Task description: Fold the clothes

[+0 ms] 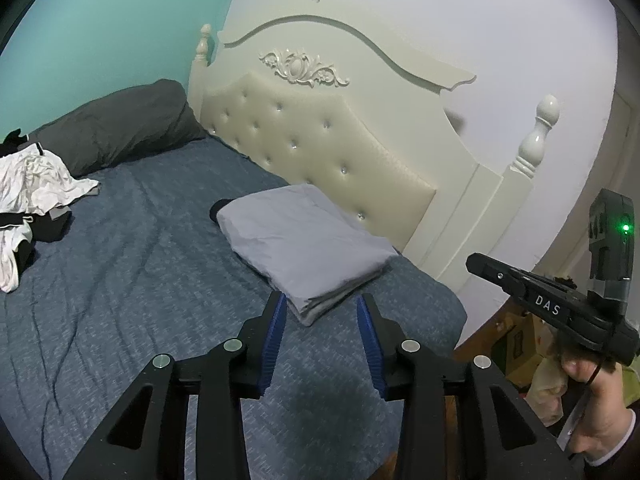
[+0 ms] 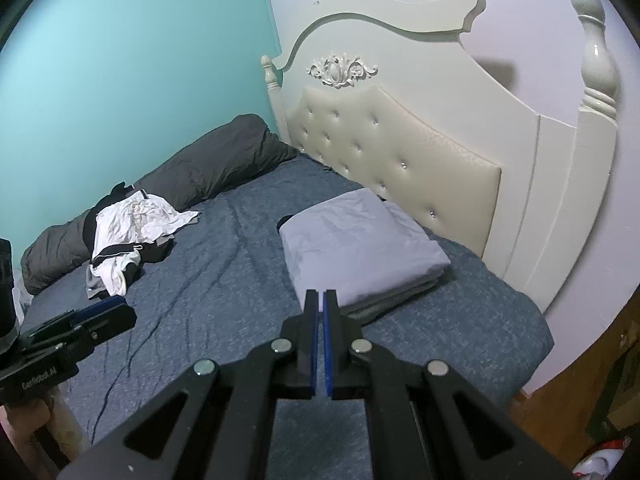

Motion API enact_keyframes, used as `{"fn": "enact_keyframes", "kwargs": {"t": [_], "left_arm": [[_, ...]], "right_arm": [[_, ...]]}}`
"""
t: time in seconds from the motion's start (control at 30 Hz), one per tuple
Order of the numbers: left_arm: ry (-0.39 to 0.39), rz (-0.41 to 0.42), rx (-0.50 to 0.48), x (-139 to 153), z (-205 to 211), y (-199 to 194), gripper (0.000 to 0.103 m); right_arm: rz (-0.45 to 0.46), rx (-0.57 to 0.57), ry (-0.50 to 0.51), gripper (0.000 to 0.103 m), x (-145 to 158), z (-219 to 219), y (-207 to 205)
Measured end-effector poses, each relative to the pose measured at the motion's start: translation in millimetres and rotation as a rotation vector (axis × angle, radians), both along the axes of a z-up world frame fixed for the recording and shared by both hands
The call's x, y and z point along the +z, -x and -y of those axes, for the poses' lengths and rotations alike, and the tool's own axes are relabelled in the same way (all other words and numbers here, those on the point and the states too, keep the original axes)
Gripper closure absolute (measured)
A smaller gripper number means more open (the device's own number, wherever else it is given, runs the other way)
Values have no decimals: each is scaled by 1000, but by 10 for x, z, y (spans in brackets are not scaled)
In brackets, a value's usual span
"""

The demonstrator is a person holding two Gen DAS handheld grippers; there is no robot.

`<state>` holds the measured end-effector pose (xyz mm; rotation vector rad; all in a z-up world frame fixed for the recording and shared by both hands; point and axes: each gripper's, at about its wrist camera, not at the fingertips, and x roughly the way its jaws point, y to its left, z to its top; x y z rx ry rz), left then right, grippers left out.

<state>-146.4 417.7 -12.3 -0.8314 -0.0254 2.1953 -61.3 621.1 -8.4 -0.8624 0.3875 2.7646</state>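
While both grippers are hovering over the blue bedspread, the folded grey stack is lying on the bed just beside the cream tufted headboard; in the left wrist view it is sitting at 12 o'clock from the left gripper, w/ its near corner showing between the blue pads, which are standing apart and pressing on nothing. The right gripper is showing its jaws closed pad to pad, nothing between them; the stack is lying just past its tips at approx. 1 o'clock. An unfolded heap of white and black clothes is lying at 10 o'clock in the right wrist view, well apart from the stack, resting partly against a dark grey pillow along the teal wall. In the left wrist view a hand is holding the right gripper's handle at 3 o'clock; a green light is glowing on it.
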Motion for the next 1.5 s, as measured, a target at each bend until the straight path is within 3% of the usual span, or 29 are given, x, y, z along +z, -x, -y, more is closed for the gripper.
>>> {"fn": "enact_keyframes", "kwargs": {"t": [0.5, 0.7, 1.1, 1.27, 1.5], "left_arm": [[0, -32, 19, 141, 401, -316, 51], [-1, -50, 24, 193, 519, -409, 47], [7, -76, 26, 244, 641, -581, 43], [7, -77, 25, 241, 692, -621, 38], [17, -85, 16, 232, 716, -669, 36]], "right_arm": [[-25, -1, -3, 100, 91, 396, -460], [-38, -1, -6, 90, 108, 513, -588], [-50, -2, -9, 87, 112, 643, -744], [-55, -3, -20, 69, 121, 662, -795], [-52, -9, -30, 65, 118, 670, -895]]}}
